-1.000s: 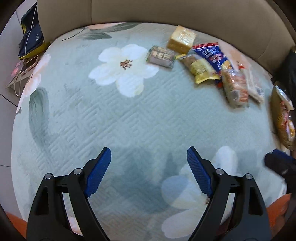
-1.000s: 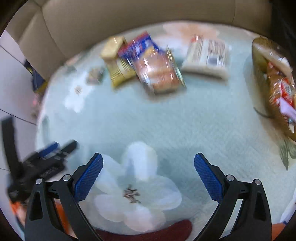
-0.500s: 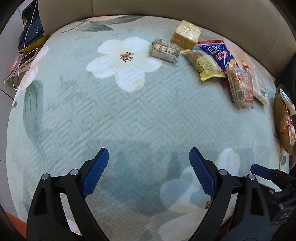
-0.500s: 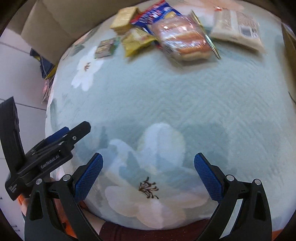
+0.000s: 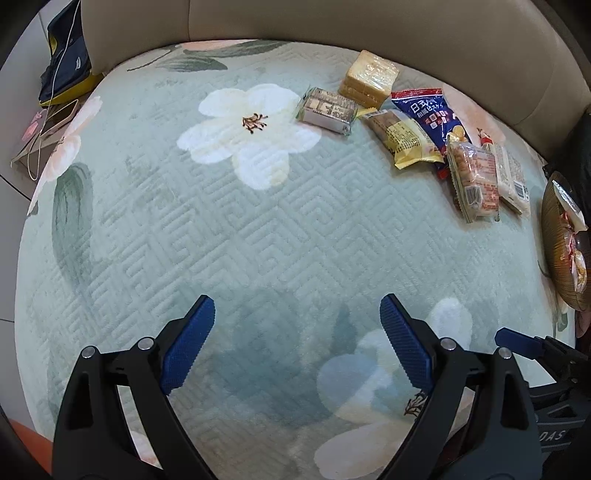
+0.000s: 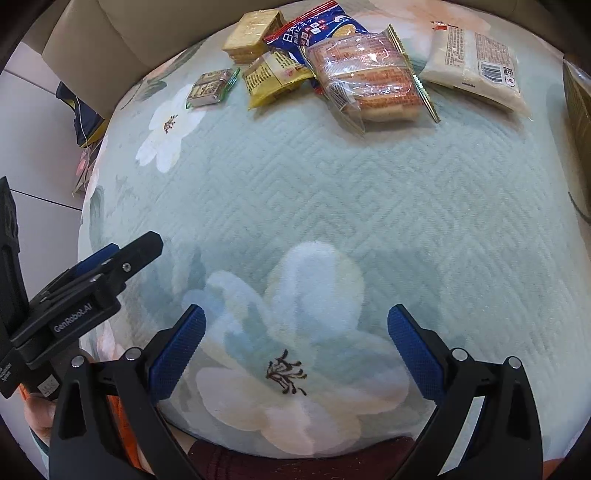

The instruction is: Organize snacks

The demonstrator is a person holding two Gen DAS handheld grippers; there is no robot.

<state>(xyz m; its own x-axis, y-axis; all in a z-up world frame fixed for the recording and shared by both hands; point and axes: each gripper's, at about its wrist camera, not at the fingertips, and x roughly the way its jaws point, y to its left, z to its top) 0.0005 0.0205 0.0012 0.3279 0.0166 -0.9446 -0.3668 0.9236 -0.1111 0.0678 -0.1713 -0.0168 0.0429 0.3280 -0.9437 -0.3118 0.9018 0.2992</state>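
Pale green quilted cover (image 5: 280,236) with large white flowers lies over a seat, with a beige cushion back (image 5: 332,22) curving behind it. Both tongs hover low over the near part of the cover, side by side, pointing toward the back.

Left gripper (image 5: 297,339) has its blue pads spread wide with only the cover between them; it holds nothing. Right gripper (image 6: 295,339) is likewise wide open and empty, above a white flower (image 6: 291,362). From the right wrist view the left tool's black body shows at the lower left, with part of a hand (image 6: 38,413) under it.

Snacks lie in a loose row along the far edge, well apart from both tongs: a small green packet (image 5: 327,109), a stack of crackers (image 5: 369,75), a yellow packet (image 5: 404,138), a blue bag (image 5: 430,110) partly under its neighbours, a clear pack of pastries (image 6: 365,79) and a white pack (image 6: 474,62). A brown basket (image 5: 554,236) with wrapped items sits at the far right.

On the floor to the left lie a dark bag (image 5: 66,70) and a white cable (image 5: 55,74).
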